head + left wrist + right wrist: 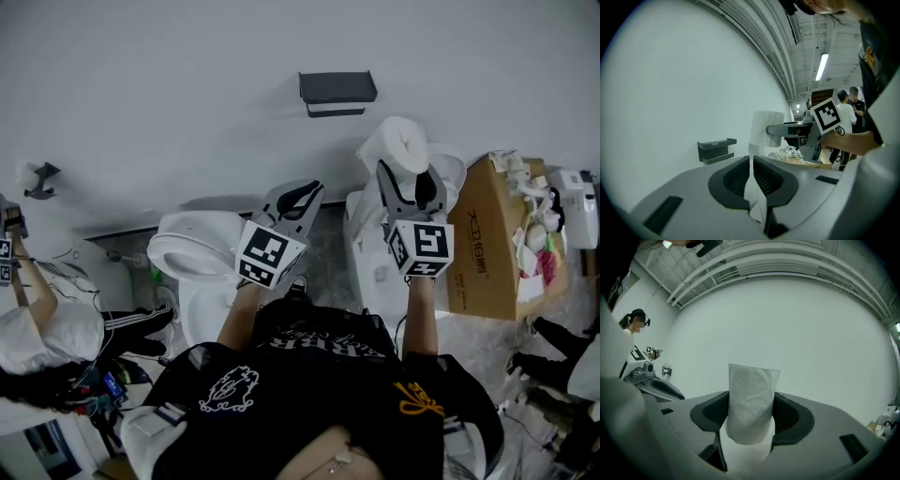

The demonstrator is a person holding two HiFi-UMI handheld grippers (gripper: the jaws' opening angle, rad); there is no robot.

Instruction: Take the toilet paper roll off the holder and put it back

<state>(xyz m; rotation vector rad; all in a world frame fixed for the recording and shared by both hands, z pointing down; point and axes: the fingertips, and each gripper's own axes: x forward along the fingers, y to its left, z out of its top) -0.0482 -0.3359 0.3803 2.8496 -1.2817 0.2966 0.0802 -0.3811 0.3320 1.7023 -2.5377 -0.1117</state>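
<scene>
The soft white toilet paper roll (401,145) is clamped across its sides by the right hand-held gripper (411,183), clear of the dark grey wall holder (337,94). The left hand-held gripper (751,158) pinches the roll's loose thin paper tail (753,192). The roll is likely light and crushable, and the tail tears easily, so squeeze gently.

Head view's left edge cuts off a bystander (47,337).

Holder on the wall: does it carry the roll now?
No, the holder carries nothing; the roll is clamped in the right gripper, away from it.
</scene>
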